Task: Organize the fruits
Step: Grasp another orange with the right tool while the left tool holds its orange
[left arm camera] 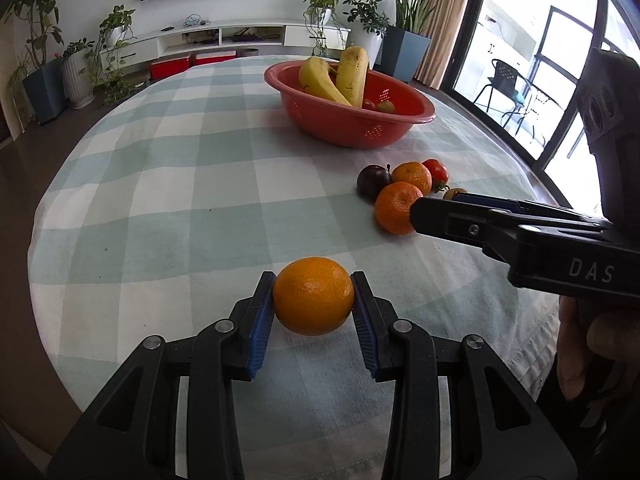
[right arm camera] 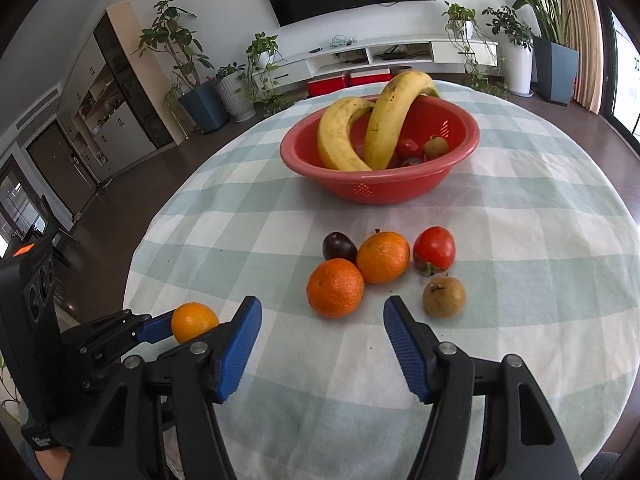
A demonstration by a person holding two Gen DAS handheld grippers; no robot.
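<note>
Fruits are partly sorted, by my reading: some already lie in the bowl, several are left on the bench. Nearest, the left gripper [left arm camera: 313,295] has its fingers [left arm camera: 262,320] clenched on an orange [left arm camera: 313,295], pads pressed to both its sides; whether it is lifted clear of the cloth I cannot tell. The right gripper [right arm camera: 322,344] is released, its fingers [right arm camera: 408,350] spread wide with nothing between them.

Just beyond the right fingertips sits a loose cluster: a mandarin [right arm camera: 335,288] ahead of the gap, a brown fruit [right arm camera: 444,297] just past the right-hand finger, then a second mandarin [right arm camera: 383,257] touching the first, a plum [right arm camera: 339,246] and a tomato [right arm camera: 434,249].

Farther ahead stands the red bowl [right arm camera: 304,160], well apart from the cluster, holding two bananas [right arm camera: 360,132] and a few small fruits low inside.

So roughly half seems done. Left: the held orange and the five loose pieces, if all belong in the bowl.
</note>
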